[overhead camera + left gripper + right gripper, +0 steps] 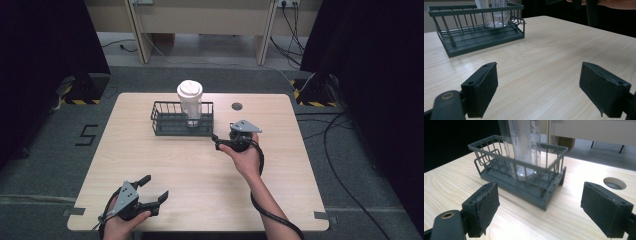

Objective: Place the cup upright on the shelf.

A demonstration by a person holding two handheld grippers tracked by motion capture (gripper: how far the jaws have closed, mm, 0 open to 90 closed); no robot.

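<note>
**Clear tumbler upright in the rack, right gripper closest**

Pale wood grain covers the desk (pixel 200 170) in the high view, and on its far half sits a dark green wire basket (pixel 170 120) with its long side running left to right. A tall clear plastic tumbler with a white lid (pixel 190 102) stands upright in the basket's right end, its long axis vertical and the lid pointing straight up. The right gripper (pixel 216 141) hovers just beside the basket's near right corner, aimed forward and left at it; whether its jaws are apart cannot be judged from this angle. The left gripper (pixel 152 187) rests near the desk's near edge, well apart from the basket, with its jaws spread wide and nothing between them.

In the left gripper view the two black pads (pixel 485 88) stand wide apart over bare wood. The basket (pixel 474 42) lies far ahead and to the left, the tumbler's base (pixel 495 23) visible behind its bars.

In the right gripper view the pads (pixel 487 206) are likewise wide apart and empty. The basket (pixel 536 195) is near, straight ahead, and the tumbler (pixel 524 147) rises above its rim. The right hand seems the better placed one to take the tumbler, by closing on its wall above the rim and lifting straight up.
</note>
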